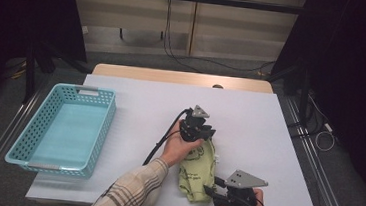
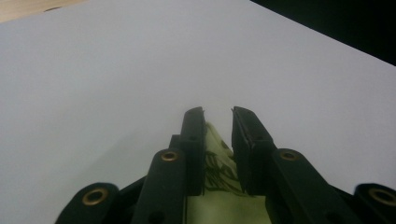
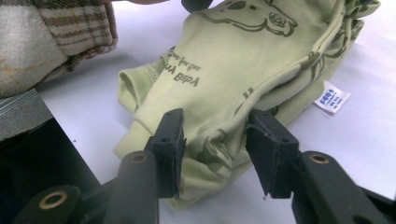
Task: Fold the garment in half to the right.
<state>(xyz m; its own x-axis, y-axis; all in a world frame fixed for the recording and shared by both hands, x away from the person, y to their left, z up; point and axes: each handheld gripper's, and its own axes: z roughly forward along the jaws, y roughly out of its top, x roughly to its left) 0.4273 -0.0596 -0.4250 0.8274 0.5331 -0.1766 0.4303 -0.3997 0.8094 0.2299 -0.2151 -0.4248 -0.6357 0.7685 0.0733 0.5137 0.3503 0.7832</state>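
I hold one claw in each hand over the white desk (image 1: 136, 99). Between them lies a folded yellow-green shirt (image 1: 198, 173) with dark drawings and letters on it. In the high view it sits in the lower middle of the frame, a bit to the right. Its long side runs from the bottom of the frame up toward the middle, tipped only a little. One short end points up at my left claw (image 1: 199, 130). The other short end points down at my right claw (image 1: 219, 186), near the front edge of the desk.

My left claw is at the upper end of the shirt. In the left gripper view its two black jaws stand a little apart, and a bit of the shirt (image 2: 217, 165) pokes up between them. The cloth lies against one jaw, and there is a gap at the other jaw. So this claw is let go, not pinching.

My right claw (image 3: 216, 135) is at the lower end. In the right gripper view its jaws stand on both sides of a bunched fold of the shirt (image 3: 224, 70). I see space beside each jaw, so this claw is let go too. A small white tag (image 3: 330, 97) sticks out of the shirt on the right of that view.

My checked sleeve (image 1: 130, 191) comes in from the bottom of the high view. A blue basket (image 1: 99, 126) stands at the left of the desk, well apart from the shirt.
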